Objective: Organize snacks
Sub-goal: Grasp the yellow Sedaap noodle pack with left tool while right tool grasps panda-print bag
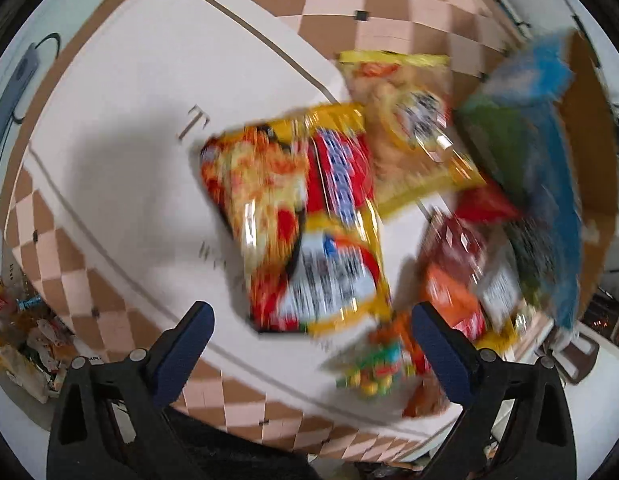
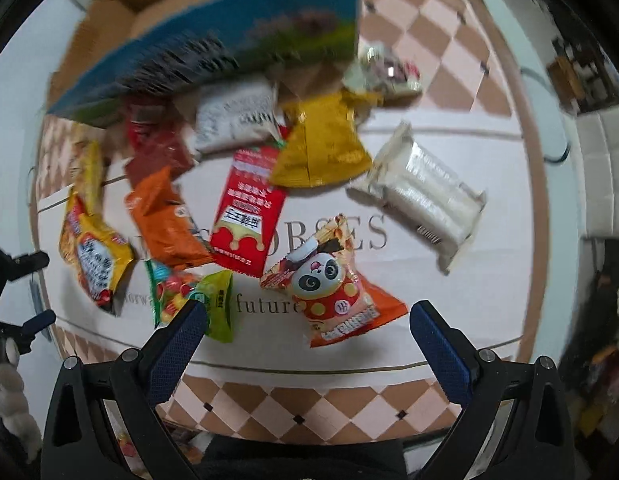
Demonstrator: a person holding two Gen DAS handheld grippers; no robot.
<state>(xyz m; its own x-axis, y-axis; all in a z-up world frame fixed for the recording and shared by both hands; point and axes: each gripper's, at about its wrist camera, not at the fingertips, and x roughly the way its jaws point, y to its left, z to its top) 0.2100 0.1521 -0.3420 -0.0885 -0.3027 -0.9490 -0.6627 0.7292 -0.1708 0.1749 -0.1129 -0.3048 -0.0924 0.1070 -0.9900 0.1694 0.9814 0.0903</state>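
**Both grippers empty above the scattered snacks**

Your right gripper (image 2: 307,320) hangs over the near edge of the white printed tablecloth (image 2: 429,152), fingers wide apart, nothing between them. Just past its left fingertip lies a green candy packet (image 2: 197,300); just beyond the gap sits the panda-print snack bag (image 2: 333,284). Farther on: an orange packet (image 2: 165,220), a red sachet (image 2: 245,216), a mustard-yellow bag (image 2: 321,148), and off to the right, apart from the rest, a clear pack of white wafers (image 2: 425,196). At the far side stands a blue-and-green cardboard box (image 2: 213,44), tilted, blurred.

Your left gripper (image 1: 311,330) is likewise spread and empty. Just ahead of it a yellow-and-red noodle packet (image 1: 305,216) lies flat on the cloth, with a second yellow packet (image 1: 409,128) touching its far corner. Left view heavily blurred; labels unreadable
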